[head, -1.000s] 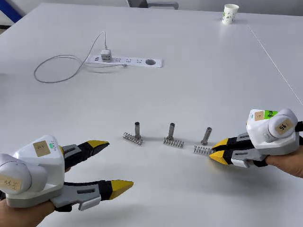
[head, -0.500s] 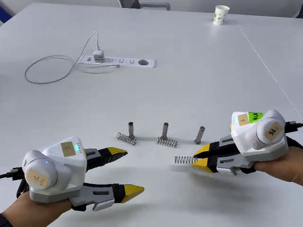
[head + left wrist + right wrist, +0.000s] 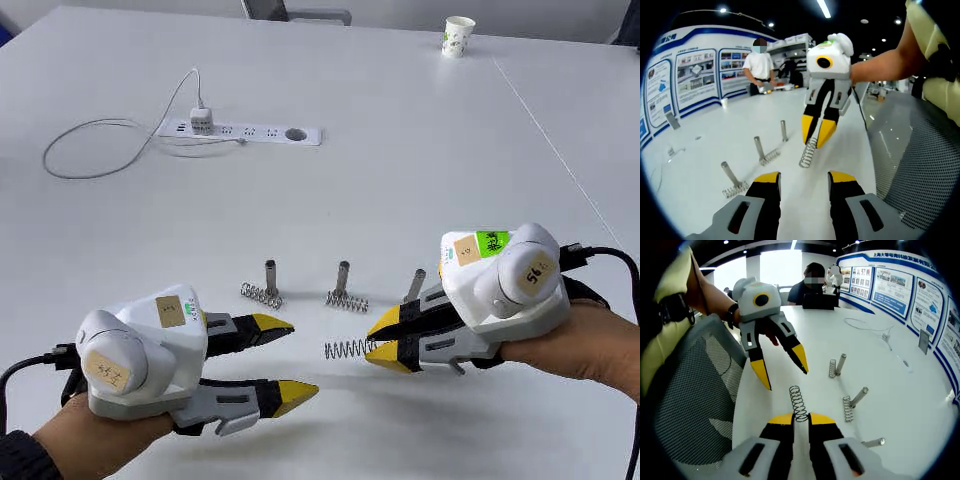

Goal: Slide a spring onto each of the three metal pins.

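Note:
Three short metal pins stand in a row on the white table: left pin, middle pin, right pin. One spring lies at the left pin's foot and another spring at the middle pin's. My right gripper is shut on one end of a third spring, held level above the table and pointing left. The right gripper view has that spring sticking out from the shut tips. My left gripper stands open, a short way left of the spring's free end.
A white power strip with a plugged charger and a looped cable lies at the back left. A paper cup stands far back. A mesh chair is beside the table's near edge.
The right gripper has lifted the spring from beside the right pin and carried it left and toward me. The left gripper has moved right, closer to it.

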Action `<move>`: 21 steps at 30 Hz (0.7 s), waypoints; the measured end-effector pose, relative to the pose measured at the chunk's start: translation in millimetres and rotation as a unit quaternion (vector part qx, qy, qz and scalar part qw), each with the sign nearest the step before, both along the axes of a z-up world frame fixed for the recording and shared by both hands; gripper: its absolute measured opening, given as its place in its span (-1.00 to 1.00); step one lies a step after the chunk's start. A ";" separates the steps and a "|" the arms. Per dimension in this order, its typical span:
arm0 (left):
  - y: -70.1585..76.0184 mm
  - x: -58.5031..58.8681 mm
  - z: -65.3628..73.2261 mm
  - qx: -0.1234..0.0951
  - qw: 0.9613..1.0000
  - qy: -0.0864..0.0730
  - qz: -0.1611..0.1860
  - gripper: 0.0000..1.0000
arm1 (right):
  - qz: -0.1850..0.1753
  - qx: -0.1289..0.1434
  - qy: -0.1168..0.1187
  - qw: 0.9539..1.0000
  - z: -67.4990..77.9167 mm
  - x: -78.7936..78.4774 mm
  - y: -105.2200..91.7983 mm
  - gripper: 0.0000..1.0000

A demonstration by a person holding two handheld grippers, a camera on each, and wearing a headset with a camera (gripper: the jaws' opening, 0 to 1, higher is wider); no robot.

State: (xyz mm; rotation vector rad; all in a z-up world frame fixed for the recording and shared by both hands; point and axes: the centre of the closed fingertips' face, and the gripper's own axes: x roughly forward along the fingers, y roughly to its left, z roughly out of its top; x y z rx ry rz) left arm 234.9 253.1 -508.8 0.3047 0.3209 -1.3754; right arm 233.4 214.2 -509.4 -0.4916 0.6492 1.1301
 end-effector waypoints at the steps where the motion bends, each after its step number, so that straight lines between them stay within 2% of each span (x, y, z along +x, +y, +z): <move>1: -1.6 -0.9 0.3 0.000 1.000 -0.002 -0.003 -0.25 | 0.004 -0.003 -0.001 1.000 0.3 -0.7 2.1 -0.77; 11: -13.3 -6.8 -1.0 0.008 0.999 -0.025 -0.021 -0.53 | 0.014 -0.016 -0.001 1.000 5.0 -4.0 11.3 -0.77; 15: -14.6 -7.9 -3.4 0.020 0.999 -0.037 -0.026 -0.65 | 0.019 -0.020 -0.001 1.000 7.0 -5.8 13.7 -0.77; 18: -13.9 -6.3 -2.5 0.020 0.999 -0.040 -0.025 -0.75 | 0.023 -0.022 -0.001 0.999 8.7 -8.2 15.1 -0.77; 21: -13.1 -5.9 -2.4 0.020 0.999 -0.040 -0.025 -0.76 | 0.024 -0.020 -0.004 0.999 12.9 -8.9 17.3 -0.77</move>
